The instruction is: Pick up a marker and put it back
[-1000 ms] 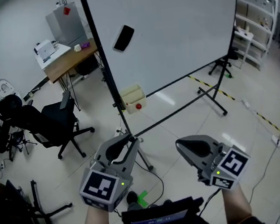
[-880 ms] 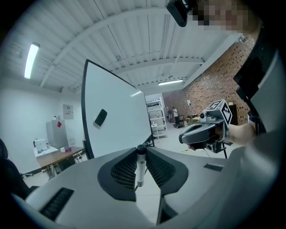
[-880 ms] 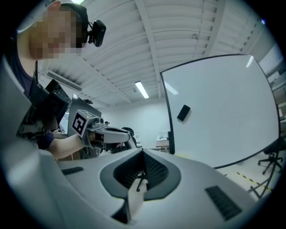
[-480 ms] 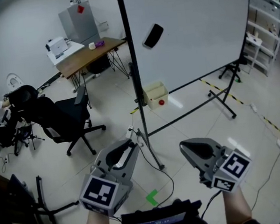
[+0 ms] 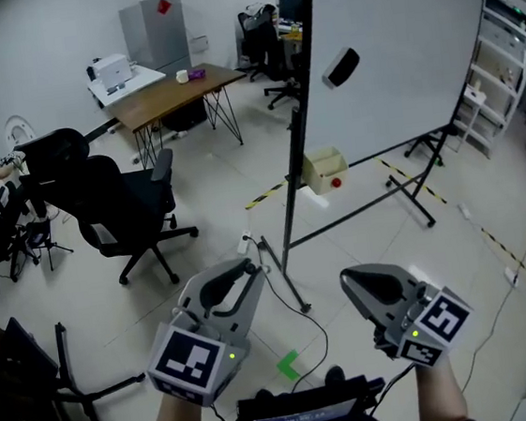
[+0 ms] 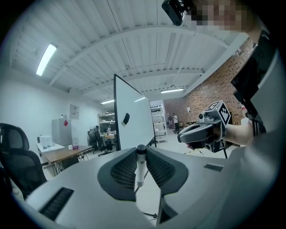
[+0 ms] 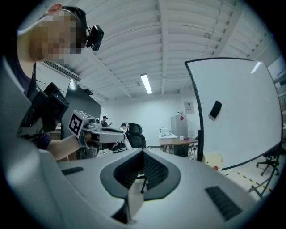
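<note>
hold the marker point(image 6: 140, 166) upright, firmly clamped in the left gripper point(image 6: 140, 151), well apart from the whiteboard point(image 5: 397, 57) for now, and avoid loosening the jaws on the way. aim for the yellow box point(image 5: 322, 167) at the whiteboard's lower left corner, probably the marker's home, with the right gripper point(image 7: 144, 155), jaws together on nothing, held clear beside it.

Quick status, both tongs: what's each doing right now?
Left tongs: closed on a marker.
Right tongs: closed, empty.
</note>
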### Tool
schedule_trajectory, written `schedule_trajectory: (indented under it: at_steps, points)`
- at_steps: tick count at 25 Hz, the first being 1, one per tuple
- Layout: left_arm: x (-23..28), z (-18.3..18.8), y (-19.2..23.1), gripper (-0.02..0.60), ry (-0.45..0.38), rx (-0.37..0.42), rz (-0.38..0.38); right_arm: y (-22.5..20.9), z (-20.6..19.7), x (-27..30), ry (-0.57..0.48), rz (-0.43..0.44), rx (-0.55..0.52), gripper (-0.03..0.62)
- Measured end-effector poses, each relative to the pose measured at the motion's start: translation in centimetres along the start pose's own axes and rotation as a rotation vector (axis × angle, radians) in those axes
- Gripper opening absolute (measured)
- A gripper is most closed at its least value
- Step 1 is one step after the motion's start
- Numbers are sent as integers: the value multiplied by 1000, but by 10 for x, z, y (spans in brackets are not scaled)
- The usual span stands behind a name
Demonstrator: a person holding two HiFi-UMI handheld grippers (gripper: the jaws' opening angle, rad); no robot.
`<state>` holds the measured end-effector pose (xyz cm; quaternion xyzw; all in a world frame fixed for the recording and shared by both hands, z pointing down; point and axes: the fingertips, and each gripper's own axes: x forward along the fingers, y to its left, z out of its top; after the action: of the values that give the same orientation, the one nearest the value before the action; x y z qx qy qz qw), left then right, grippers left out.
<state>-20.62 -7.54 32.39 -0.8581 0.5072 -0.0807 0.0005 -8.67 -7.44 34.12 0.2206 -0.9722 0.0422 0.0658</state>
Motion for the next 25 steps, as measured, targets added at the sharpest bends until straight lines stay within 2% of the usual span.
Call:
schedule_trajectory:
  at_steps: [5, 11, 17, 25]
  points:
    - [-24, 0, 1, 64, -21, -4, -48, 32, -3, 0, 29, -46, -34, 12]
    - [-35, 6, -31, 64, -35, -7, -83, 49, -4, -37, 24, -83, -43, 12]
    - [-27, 16, -95, 64, -20, 6, -92, 50, -29, -104, 55, -99, -21, 12]
    - [-37, 27, -196, 64, -9, 36, -63, 53, -38, -206, -14, -77, 3, 12]
